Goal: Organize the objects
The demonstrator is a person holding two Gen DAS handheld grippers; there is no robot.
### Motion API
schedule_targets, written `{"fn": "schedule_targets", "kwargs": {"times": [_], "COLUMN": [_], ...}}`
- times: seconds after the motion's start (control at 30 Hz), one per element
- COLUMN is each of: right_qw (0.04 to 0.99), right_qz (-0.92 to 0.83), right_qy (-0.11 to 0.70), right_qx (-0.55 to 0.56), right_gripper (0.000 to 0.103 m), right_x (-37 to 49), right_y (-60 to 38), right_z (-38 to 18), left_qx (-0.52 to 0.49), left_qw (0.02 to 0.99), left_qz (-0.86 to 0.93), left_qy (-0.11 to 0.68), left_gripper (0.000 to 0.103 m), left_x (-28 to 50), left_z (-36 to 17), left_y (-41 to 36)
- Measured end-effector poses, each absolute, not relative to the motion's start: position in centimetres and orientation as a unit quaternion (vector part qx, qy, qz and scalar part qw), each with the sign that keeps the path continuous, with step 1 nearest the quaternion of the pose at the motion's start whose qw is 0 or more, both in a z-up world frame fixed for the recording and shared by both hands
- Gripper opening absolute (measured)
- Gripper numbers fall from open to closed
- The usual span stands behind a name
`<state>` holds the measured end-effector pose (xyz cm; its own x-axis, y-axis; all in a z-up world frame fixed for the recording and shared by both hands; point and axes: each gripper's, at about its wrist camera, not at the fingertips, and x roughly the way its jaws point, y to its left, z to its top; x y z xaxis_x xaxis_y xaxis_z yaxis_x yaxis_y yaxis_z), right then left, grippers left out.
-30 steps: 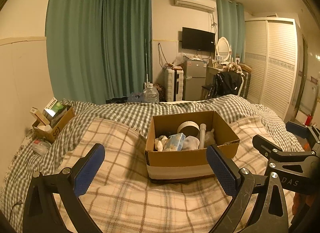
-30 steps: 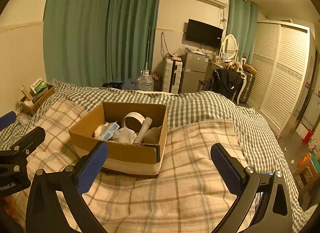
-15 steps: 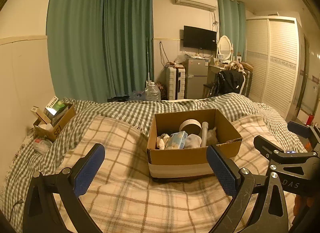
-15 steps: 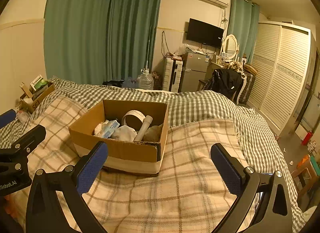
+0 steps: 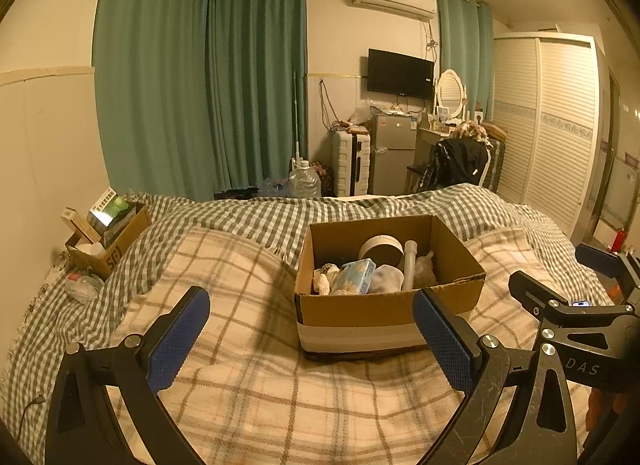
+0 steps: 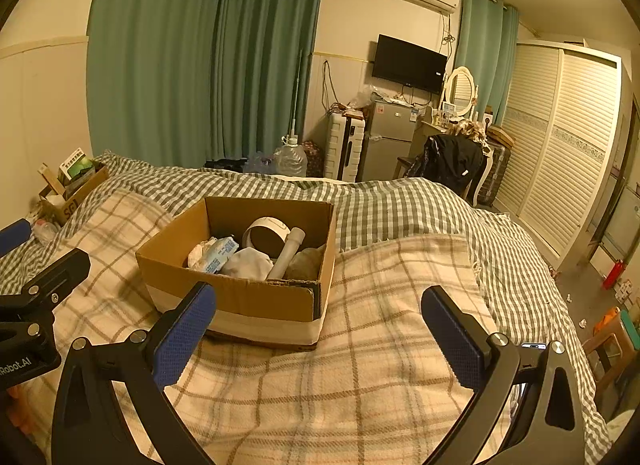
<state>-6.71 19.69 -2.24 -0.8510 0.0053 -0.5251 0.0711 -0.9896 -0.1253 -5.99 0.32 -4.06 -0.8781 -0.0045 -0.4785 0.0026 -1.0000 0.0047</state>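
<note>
An open cardboard box (image 5: 372, 309) (image 6: 240, 297) sits on the plaid blanket on the bed. It holds a tape roll (image 5: 382, 251) (image 6: 266, 235), a white tube (image 5: 409, 265) (image 6: 287, 258), a blue tissue pack (image 5: 356, 275) (image 6: 218, 255) and white crumpled items. My left gripper (image 5: 310, 337) is open and empty, just short of the box front. My right gripper (image 6: 318, 331) is open and empty, near the box's front right corner. Each gripper shows at the edge of the other's view.
A smaller cardboard box (image 5: 106, 237) (image 6: 70, 189) of packets stands at the bed's far left, with a plastic bag (image 5: 82, 287) beside it. Green curtains, a fridge, a suitcase, a water jug and a wardrobe lie beyond the bed. A stool (image 6: 612, 339) stands on the floor at right.
Both views have shifted only slightly; the box sits a touch lower and nearer. Both grippers stay open and empty.
</note>
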Motion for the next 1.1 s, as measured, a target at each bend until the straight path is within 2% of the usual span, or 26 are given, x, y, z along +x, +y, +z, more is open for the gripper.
{"fn": "schedule_targets", "kwargs": {"times": [1.1], "right_qw": [0.016], "right_qz": [-0.957], "right_qy": [0.073], "right_qx": [0.279], "right_gripper": [0.103], "right_x": [-6.70], "right_y": [19.27], "right_z": [-2.74], "left_qx": [0.248], "left_qw": [0.013], "left_qz": [-0.969], "left_qy": [-0.006], "left_gripper": [0.103], "left_x": [-6.10], "left_z": [-4.80], "left_y": [0.06]}}
